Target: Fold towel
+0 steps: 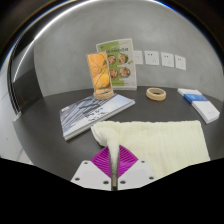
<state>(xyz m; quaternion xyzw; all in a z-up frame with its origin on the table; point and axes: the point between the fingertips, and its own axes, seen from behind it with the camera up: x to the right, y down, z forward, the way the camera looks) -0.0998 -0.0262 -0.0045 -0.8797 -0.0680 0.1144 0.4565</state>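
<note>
A cream towel [160,142] lies spread on the dark grey table [45,145], just ahead of the fingers and reaching off to the right. My gripper [113,170] is shut on the towel's near left corner. A thin fold of cloth runs down between the two magenta pads [98,164]. The towel's far edge lies flat.
A magazine [92,113] lies beyond the towel to the left. An upright leaflet stand [112,67] is at the back by the wall. A roll of tape [156,94] and a blue and white box [198,103] sit at the back right.
</note>
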